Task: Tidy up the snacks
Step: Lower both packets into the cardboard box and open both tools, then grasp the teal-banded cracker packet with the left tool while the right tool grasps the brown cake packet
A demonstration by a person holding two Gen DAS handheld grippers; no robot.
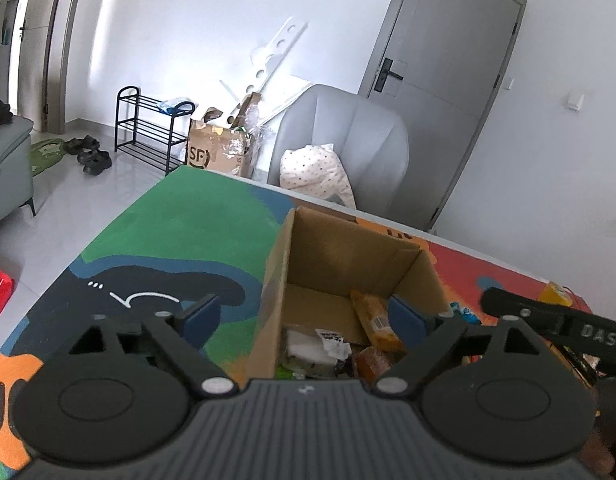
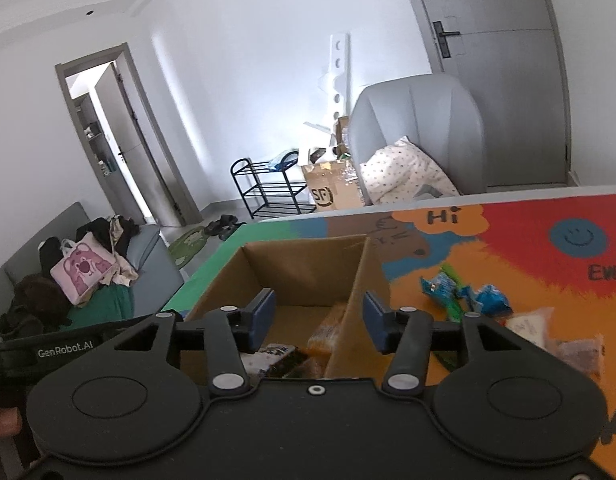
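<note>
An open cardboard box (image 1: 348, 248) stands on the colourful table mat (image 1: 180, 216). Inside lie an orange packet (image 1: 378, 320) and a white packet (image 1: 316, 344). My left gripper (image 1: 304, 318) is open wide, and its jaws straddle the box's left wall without touching it. In the right wrist view the box (image 2: 304, 264) shows the orange packet (image 2: 328, 328) against its right wall. My right gripper (image 2: 319, 318) is open, that wall and packet lying between its fingers, unpressed. Loose snacks lie to the right: blue packets (image 2: 440, 284), a white packet (image 2: 528, 324) and a clear bag (image 2: 580, 352).
The table's far edge (image 2: 508, 196) runs just behind the box. Beyond it stand a grey armchair (image 1: 348, 136) with a dotted pillow (image 1: 312, 172), a cardboard carton (image 1: 212, 148) and a black shoe rack (image 1: 148, 128). A grey sofa (image 2: 148, 264) is on the left.
</note>
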